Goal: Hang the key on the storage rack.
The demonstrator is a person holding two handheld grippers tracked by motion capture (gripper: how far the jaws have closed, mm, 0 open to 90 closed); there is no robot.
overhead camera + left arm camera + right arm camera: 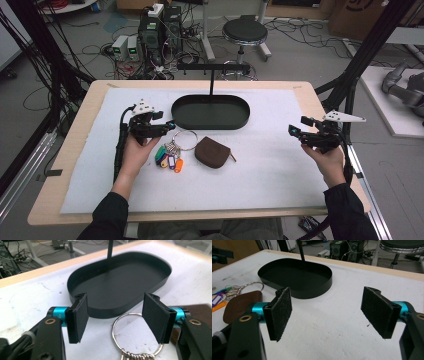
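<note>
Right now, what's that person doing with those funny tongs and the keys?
A person at a table holds tongs in each hand. The left tongs are open, and the big ring of the key bunch lies between the pads, not pinched yet. A brown pouch lies beside the keys, and a black oval tray sits just behind them. The right tongs hang open over bare mat, off to the side.
</note>
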